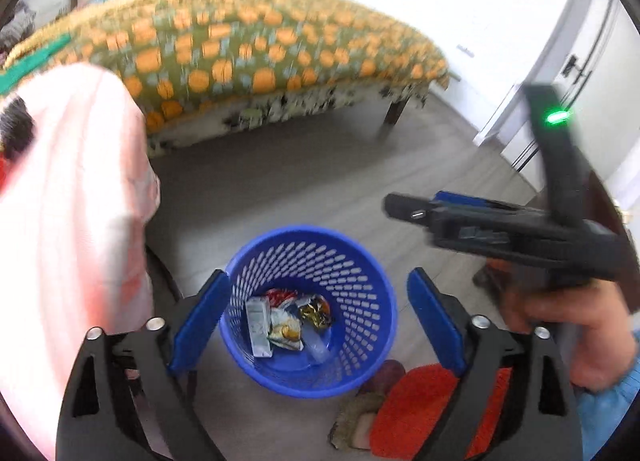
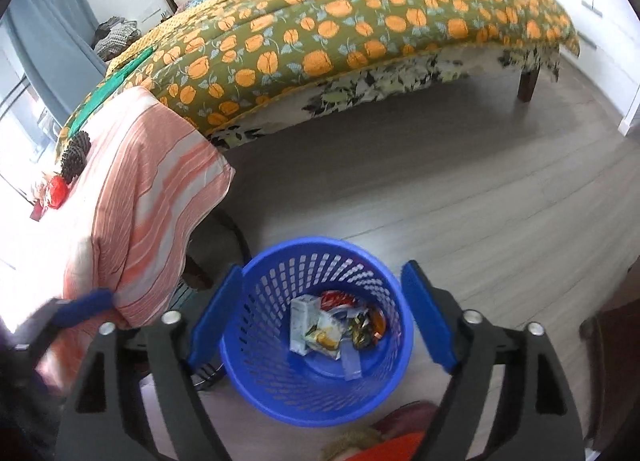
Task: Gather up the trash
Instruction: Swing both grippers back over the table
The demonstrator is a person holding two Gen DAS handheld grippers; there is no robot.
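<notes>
A blue perforated waste basket (image 1: 372, 301) (image 2: 396, 321) stands on the grey floor, right below both grippers. Several pieces of trash (image 1: 280, 325) (image 2: 332, 329) lie at its bottom: a white carton, a red wrapper, a gold wrapper and a clear packet. My left gripper (image 1: 319, 275) hangs over the basket's mouth, open, with nothing between its blue pads. My right gripper (image 2: 322, 268) is likewise open and empty above the basket. In the left wrist view the right gripper (image 1: 416, 205) shows from the side, held by a hand (image 1: 568, 337).
A table under a pink striped cloth (image 1: 80, 221) (image 2: 152, 189) stands close on the left. Behind the basket is a bed with an orange-patterned cover (image 1: 240, 53) (image 2: 360, 29). An orange mat and slippers (image 1: 416, 409) lie at the lower right. White cupboards (image 1: 580, 41) line the right wall.
</notes>
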